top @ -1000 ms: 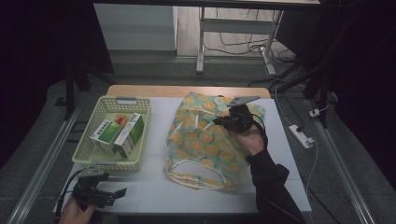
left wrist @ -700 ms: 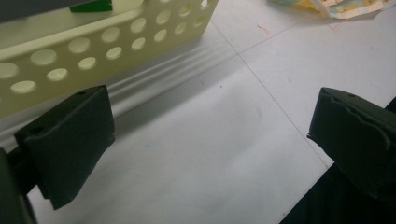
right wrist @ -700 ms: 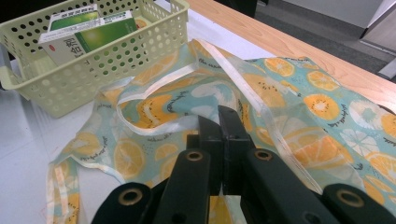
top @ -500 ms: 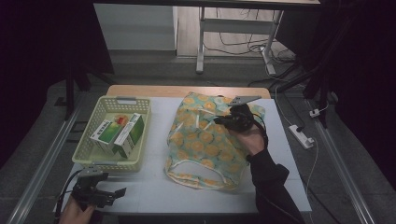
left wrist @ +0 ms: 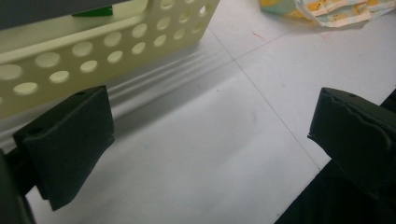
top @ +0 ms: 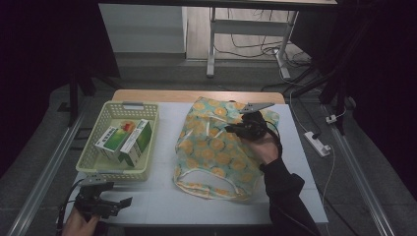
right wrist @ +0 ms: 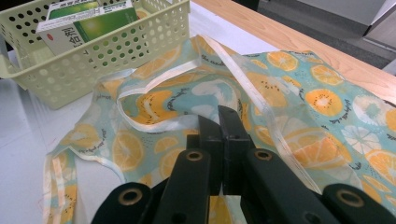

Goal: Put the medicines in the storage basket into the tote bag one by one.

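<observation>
A fabric bag printed with orange slices lies flat on the white table, its white straps spread across it. My right gripper rests over the bag's upper right part, and in the right gripper view its jaws are pressed together just behind a strap. Whether any fabric is pinched between them I cannot tell. My left gripper sits at the front left corner of the table, in front of the yellow basket. Its jaws stand wide open over bare table with nothing between them.
The perforated basket holds two green and white boxes, leaning side by side. A wooden edge runs along the table's far side. A power strip and cables lie on the floor to the right.
</observation>
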`<state>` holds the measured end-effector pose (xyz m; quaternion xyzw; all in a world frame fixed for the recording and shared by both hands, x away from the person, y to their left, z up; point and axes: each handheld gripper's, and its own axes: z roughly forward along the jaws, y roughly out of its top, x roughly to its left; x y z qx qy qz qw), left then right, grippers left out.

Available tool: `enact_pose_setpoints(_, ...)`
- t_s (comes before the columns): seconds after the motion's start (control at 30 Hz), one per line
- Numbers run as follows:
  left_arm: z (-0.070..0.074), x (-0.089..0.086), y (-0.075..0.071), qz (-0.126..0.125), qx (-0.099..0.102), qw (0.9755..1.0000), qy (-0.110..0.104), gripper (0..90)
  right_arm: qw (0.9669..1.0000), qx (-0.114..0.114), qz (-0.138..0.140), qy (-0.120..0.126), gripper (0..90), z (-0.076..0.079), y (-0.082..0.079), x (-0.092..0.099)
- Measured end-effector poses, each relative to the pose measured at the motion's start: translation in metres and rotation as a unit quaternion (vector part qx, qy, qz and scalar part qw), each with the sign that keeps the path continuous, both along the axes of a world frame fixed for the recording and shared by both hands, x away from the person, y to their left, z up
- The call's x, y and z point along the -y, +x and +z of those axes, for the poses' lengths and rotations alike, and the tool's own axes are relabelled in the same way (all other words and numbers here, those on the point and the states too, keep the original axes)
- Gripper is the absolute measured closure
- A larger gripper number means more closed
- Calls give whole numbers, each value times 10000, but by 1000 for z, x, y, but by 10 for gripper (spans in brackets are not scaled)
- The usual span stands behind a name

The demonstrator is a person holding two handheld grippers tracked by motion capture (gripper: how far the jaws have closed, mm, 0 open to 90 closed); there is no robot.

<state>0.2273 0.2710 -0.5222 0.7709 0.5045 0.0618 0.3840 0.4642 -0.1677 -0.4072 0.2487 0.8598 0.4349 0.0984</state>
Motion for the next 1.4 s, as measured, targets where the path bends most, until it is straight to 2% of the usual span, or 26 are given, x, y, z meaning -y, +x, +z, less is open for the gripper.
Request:
enact_pose_setpoints(0.3, 7, -5, -1, -51, 107, 9998, -168, 0, 10000, -40, 6, -18, 899, -3, 0, 1)
enact_pose_setpoints(0.4, 11, -7, -1, -88, 144, 9998, -123, 0, 10000, -41, 3, -21, 899, -3, 0, 1)
enact_pose_setpoints(0.5, 15, -9, -2, -47, 263, 9995, -153, 0, 10000, -38, 3, -26, 899, -3, 0, 2)
enact_pose_setpoints(0.7, 25, -12, -3, 21, 404, 9991, -81, 0, 10000, -59, 20, -59, 899, -4, 0, 1)
enact_pose_setpoints(0.8, 32, -12, -4, 38, 570, 9983, -76, 0, 10000, -60, 27, -49, 899, -4, 0, 1)
enact_pose_setpoints(0.97, 40, -15, 0, 170, 704, 9973, -74, 0, 10000, -62, 30, -50, 899, -3, 0, 2)
enact_pose_setpoints(1.03, 43, -18, 2, 250, 716, 9970, -132, 0, 10000, -52, 42, -49, 899, -3, 0, 2)
enact_pose_setpoints(1.13, 46, -24, 5, 326, 746, 9961, -346, 0, 9999, -75, 56, -43, 898, -3, -1, 1)
enact_pose_setpoints(1.3, 47, -31, 14, 437, 747, 9960, -235, 0, 9999, -76, 65, -66, 899, -3, -1, 1)
enact_pose_setpoints(1.4, 47, -34, 20, 520, 689, 9963, 11, 0, 9999, -76, 63, -55, 898, -3, -1, 1)
